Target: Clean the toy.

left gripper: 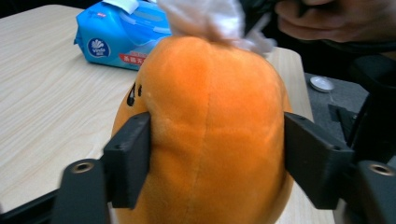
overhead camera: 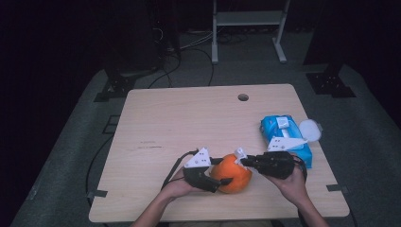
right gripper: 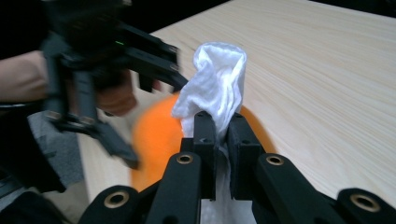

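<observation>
Right gripper (right gripper: 219,140) jaws clamped on white wipe (right gripper: 215,79), centre of right gripper view; wipe pressed on top of orange plush toy (left gripper: 210,130). Left gripper (left gripper: 217,158) jaws set against toy's two sides, pads touching, toy gripped. One toy, lower centre of high view, on wooden table (overhead camera: 189,118). One blue wipes pack (left gripper: 116,37), "Vinda" logo read upper left, other print unreadable. One wipe counted.

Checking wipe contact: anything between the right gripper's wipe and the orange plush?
Nothing visible. The right gripper pinches the white wipe, which lies directly on the orange plush; the left gripper straddles the plush's sides.
</observation>
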A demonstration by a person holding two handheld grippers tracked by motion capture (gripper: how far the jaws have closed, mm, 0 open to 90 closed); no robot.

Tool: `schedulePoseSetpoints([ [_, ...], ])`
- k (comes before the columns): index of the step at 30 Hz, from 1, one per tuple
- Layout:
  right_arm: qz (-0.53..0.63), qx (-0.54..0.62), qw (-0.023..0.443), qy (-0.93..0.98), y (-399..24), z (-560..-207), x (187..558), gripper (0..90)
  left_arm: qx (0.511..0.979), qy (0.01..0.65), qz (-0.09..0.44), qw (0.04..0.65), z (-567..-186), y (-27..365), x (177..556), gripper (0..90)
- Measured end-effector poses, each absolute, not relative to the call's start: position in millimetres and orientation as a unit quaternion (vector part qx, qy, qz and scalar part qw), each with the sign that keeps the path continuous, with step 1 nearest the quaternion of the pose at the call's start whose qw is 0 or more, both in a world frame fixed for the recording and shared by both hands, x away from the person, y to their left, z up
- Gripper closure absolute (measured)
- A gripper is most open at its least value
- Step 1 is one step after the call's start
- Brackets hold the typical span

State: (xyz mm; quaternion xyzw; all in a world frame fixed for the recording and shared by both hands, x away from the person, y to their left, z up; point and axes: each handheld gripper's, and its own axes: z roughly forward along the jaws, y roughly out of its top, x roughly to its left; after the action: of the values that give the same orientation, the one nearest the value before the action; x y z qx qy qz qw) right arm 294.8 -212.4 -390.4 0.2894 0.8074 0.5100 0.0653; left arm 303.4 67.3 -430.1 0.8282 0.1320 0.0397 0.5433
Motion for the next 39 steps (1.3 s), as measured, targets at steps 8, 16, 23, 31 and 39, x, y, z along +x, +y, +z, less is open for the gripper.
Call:
schedulePoseSetpoints([
  [8,0.509,0.291,0.072,0.807,-210.6,-388.6,291.7,83.2,0.826,0.147,0.046,0.543,-435.3,66.4,307.1,27.2],
  [16,0.498,0.253,0.092,0.824,-193.1,-381.5,279.0,83.1,0.811,0.188,0.031,0.553,-436.1,77.7,316.3,28.3],
  [23,0.494,0.290,0.095,0.814,-212.2,-390.6,288.7,83.2,0.806,0.193,0.026,0.559,-437.4,75.0,316.8,25.7],
  [31,0.491,0.240,0.100,0.831,-184.8,-382.9,274.6,83.2,0.795,0.233,0.024,0.559,-437.0,74.9,318.8,26.8],
  [39,0.497,0.281,0.101,0.815,-206.9,-387.8,284.9,83.2,0.803,0.211,0.021,0.558,-435.5,70.5,315.5,24.4],
])
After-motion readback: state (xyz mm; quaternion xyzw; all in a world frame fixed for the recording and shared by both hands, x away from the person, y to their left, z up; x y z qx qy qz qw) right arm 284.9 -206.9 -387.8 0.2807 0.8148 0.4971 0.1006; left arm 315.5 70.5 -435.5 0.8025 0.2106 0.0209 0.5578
